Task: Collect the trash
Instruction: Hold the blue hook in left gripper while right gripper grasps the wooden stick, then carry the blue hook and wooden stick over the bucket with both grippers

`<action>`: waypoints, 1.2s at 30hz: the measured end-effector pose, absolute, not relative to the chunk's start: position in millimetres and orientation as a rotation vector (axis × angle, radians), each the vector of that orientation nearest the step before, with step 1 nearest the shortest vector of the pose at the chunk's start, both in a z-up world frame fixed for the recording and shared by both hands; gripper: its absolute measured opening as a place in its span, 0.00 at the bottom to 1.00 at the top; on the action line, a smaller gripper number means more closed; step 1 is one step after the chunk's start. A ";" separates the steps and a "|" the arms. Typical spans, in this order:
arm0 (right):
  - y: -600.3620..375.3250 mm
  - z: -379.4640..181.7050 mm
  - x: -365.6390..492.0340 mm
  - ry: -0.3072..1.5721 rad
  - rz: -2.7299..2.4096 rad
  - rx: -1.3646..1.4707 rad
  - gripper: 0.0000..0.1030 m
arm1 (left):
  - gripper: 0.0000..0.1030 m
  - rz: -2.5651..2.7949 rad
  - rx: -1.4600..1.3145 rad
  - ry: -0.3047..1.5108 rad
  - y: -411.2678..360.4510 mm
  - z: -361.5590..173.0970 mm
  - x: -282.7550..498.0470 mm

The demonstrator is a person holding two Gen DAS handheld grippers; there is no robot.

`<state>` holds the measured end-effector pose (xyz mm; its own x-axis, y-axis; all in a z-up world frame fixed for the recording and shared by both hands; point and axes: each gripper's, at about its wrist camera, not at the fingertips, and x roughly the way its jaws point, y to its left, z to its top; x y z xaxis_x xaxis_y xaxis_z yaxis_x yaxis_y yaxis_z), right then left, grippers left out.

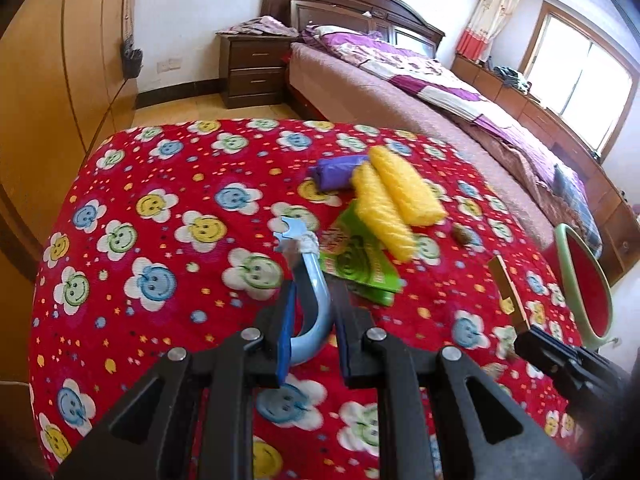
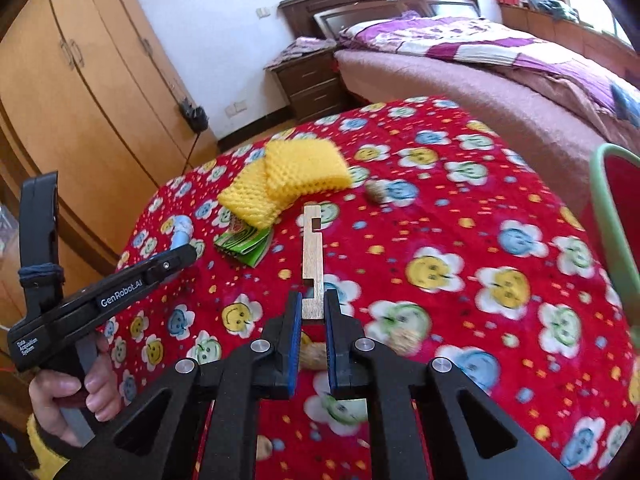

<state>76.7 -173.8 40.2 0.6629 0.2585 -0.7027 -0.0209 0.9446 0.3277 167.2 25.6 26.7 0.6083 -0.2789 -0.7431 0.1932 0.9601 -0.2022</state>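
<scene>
My left gripper (image 1: 314,300) is shut on a curved light-blue plastic piece (image 1: 310,280) with a white wrapped end, held above the red smiley-flower tablecloth (image 1: 140,240). My right gripper (image 2: 312,304) is shut on a flat notched wooden strip (image 2: 312,256), lifted over the cloth. In the left wrist view the strip (image 1: 508,288) and the right gripper body (image 1: 560,360) show at the right. On the cloth lie two yellow foam nets (image 1: 396,200) (image 2: 288,176), a green wrapper (image 1: 360,264) (image 2: 244,240), a purple packet (image 1: 336,172) and small brown scraps (image 2: 376,192).
A green-rimmed red bin (image 1: 584,280) (image 2: 612,216) stands off the table's right edge. Beyond the table are a bed (image 1: 440,80), a dark nightstand (image 1: 252,68) and wooden wardrobe doors (image 2: 80,80). A person's hand (image 2: 72,396) holds the left gripper's handle at lower left.
</scene>
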 end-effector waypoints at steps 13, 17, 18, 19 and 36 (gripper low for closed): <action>-243.0 61.5 24.7 0.735 0.037 0.408 0.10 | 0.17 -0.440 -0.056 0.867 -43.3 53.6 128.7; -267.3 65.9 10.2 0.703 -0.011 0.435 0.10 | 0.17 -0.492 -0.033 0.865 -72.0 60.1 116.7; -273.7 66.7 5.9 0.695 -0.024 0.445 0.10 | 0.17 -0.501 -0.031 0.865 -77.5 60.9 114.6; -279.1 67.4 1.4 0.688 -0.035 0.454 0.10 | 0.17 -0.512 -0.028 0.866 -83.3 62.0 112.8; -372.6 63.8 -43.5 0.604 -0.208 0.572 0.10 | 0.17 -0.671 0.062 0.849 -184.4 80.1 95.5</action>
<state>-43.5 -372.6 63.8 0.8082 -0.0211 -0.5885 0.3460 0.8257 0.4456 95.5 -184.4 80.1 0.4695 -0.5237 -0.7108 0.5712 0.7941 -0.2077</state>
